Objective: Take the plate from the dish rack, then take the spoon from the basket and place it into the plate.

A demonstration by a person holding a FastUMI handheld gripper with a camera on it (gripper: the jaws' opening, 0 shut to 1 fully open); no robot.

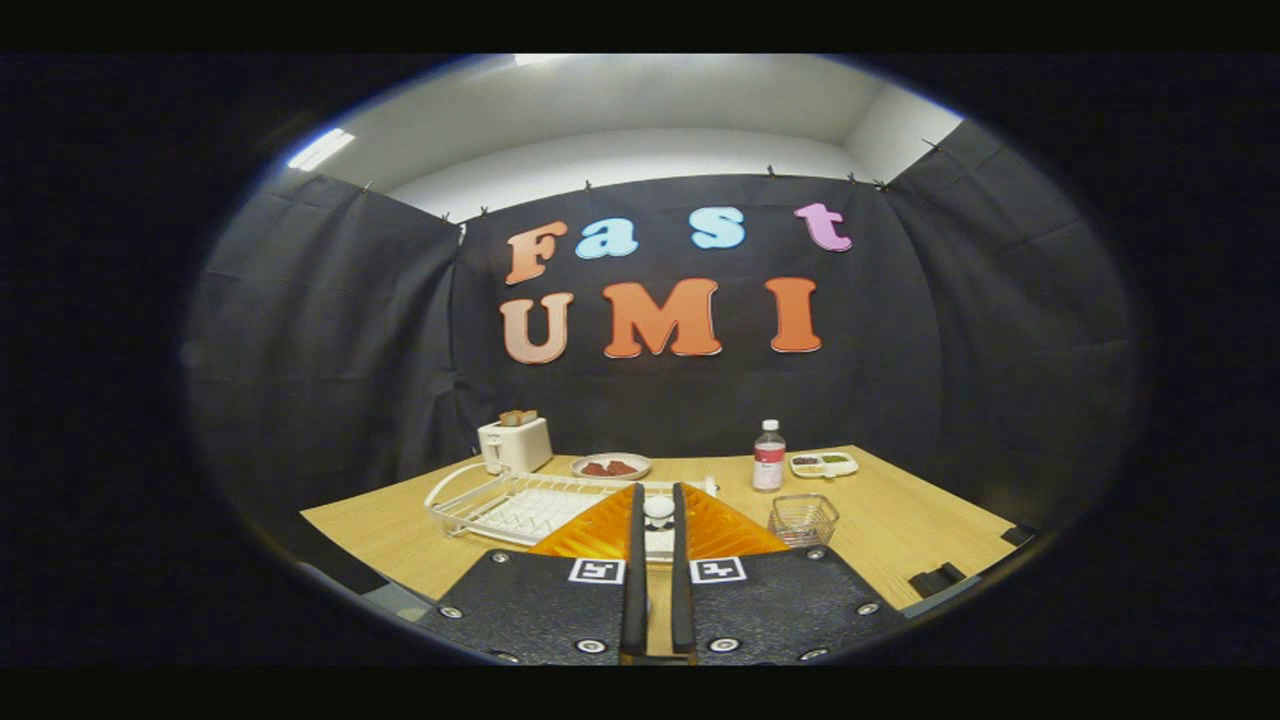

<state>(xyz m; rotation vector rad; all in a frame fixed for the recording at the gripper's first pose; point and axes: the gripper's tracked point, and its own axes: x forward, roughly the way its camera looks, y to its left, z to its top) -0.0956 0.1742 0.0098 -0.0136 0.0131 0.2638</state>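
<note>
My gripper (pixel 657 515) hangs over the wooden table (pixel 900 520), its orange fingers (pixel 600 525) close together. Both press on a small white rounded piece, which looks like the spoon (pixel 657 509). Lower in the gap shows a patch of white (pixel 657 545); whether it is the plate I cannot tell. The white wire dish rack (pixel 520 505) lies just beyond the fingers to the left, with no plate visible in it. To the right of the fingers stands the small wire basket (pixel 803 518), which looks empty.
At the back of the table stand a white toaster (pixel 515 443), a plate of red food (pixel 610 466), a plastic bottle (pixel 768 456) and a divided snack tray (pixel 823 463). Black clamps (pixel 938 578) sit on the table's right edge.
</note>
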